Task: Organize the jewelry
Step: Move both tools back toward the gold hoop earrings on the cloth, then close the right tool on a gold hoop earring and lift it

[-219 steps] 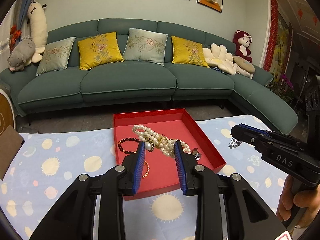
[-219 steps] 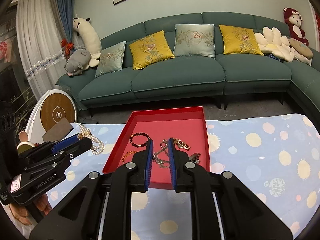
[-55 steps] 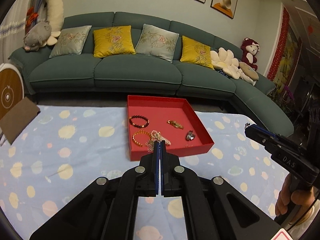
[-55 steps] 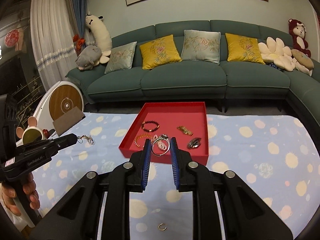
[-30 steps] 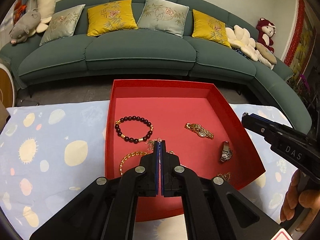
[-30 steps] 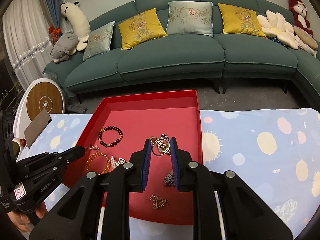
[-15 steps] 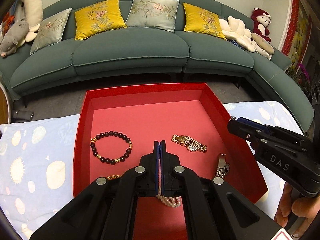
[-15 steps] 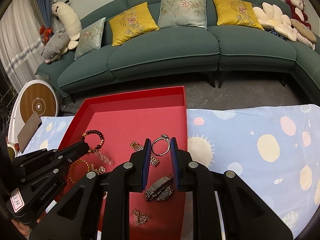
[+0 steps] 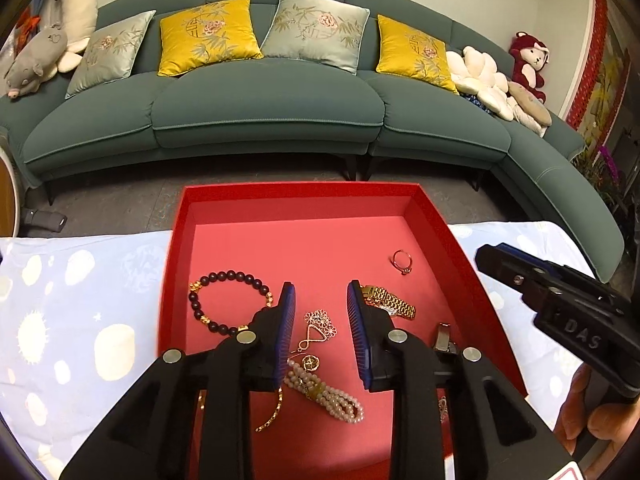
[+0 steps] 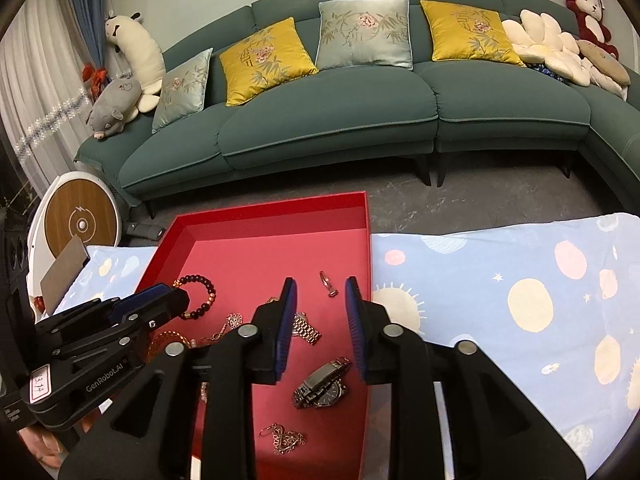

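Note:
A red tray (image 9: 176,240) on the patterned cloth holds a dark bead bracelet (image 9: 228,300), a gold watch (image 9: 390,304), a pearl bracelet (image 9: 326,396) and a silver watch (image 10: 322,384). My left gripper (image 9: 320,294) hovers over the tray with its jaws opening. A flower pendant chain (image 9: 318,326) lies loose on the tray floor below the gap. My right gripper (image 10: 320,290) is over the tray's right side, jaws opening too. A small ring (image 10: 326,280) lies free on the tray just beyond its tips. It is the ring (image 9: 401,261) in the left wrist view too.
A blue cloth with sun and planet prints (image 10: 520,300) covers the table around the tray. Beyond the table's far edge stands a green sofa (image 9: 264,112) with cushions and plush toys. A round white and wood device (image 10: 80,216) is at the left. A hand (image 9: 592,420) grips the right gripper's handle.
Both grippers have gone from shut to open. The left one has let the pendant chain drop into the tray, and the right one has released the ring onto the tray floor.

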The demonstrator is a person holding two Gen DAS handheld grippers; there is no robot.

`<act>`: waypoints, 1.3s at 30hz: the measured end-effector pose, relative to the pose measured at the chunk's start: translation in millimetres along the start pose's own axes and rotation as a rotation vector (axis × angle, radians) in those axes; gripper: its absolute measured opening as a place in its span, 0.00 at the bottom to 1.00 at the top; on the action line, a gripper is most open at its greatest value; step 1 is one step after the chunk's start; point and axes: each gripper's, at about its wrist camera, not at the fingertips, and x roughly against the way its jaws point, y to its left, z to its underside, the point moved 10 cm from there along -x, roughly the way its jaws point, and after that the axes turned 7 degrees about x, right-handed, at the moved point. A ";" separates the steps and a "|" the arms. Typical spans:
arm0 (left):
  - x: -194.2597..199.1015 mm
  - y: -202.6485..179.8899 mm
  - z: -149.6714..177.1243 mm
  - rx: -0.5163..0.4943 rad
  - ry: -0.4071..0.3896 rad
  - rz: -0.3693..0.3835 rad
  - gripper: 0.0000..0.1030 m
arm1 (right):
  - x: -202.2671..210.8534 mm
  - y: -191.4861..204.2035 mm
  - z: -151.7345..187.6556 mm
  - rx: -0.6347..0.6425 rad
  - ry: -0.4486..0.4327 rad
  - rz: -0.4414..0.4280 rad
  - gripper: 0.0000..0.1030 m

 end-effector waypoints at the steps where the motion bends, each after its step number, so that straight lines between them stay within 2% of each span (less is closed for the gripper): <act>1: 6.5 1.0 -2.6 -0.003 -0.011 -0.001 0.25 | 8.7 -0.3 -3.1 0.002 -0.016 0.005 0.35; 5: 49.0 8.4 -8.3 -0.010 -0.063 -0.017 0.25 | 50.9 0.1 -12.8 0.025 -0.067 0.026 0.35; 10: 109.7 23.0 0.0 0.027 -0.093 -0.004 0.25 | 117.3 3.6 -10.5 0.014 -0.133 0.018 0.35; 15: 158.3 33.9 23.8 0.039 -0.097 -0.021 0.25 | 174.0 6.1 18.6 -0.007 -0.172 0.028 0.36; 21: 192.7 39.2 73.4 0.075 -0.097 -0.030 0.25 | 214.2 9.4 68.5 0.000 -0.161 0.054 0.37; 25: 195.0 33.9 112.9 0.098 -0.045 -0.010 0.25 | 212.5 9.9 102.3 -0.013 -0.108 0.055 0.37; 32: 191.0 22.2 164.6 0.133 0.012 0.023 0.25 | 174.3 16.8 151.0 0.048 0.023 0.089 0.37; 39: 174.2 13.7 184.3 0.073 0.040 0.002 0.25 | 135.6 16.8 177.9 0.063 0.109 0.105 0.37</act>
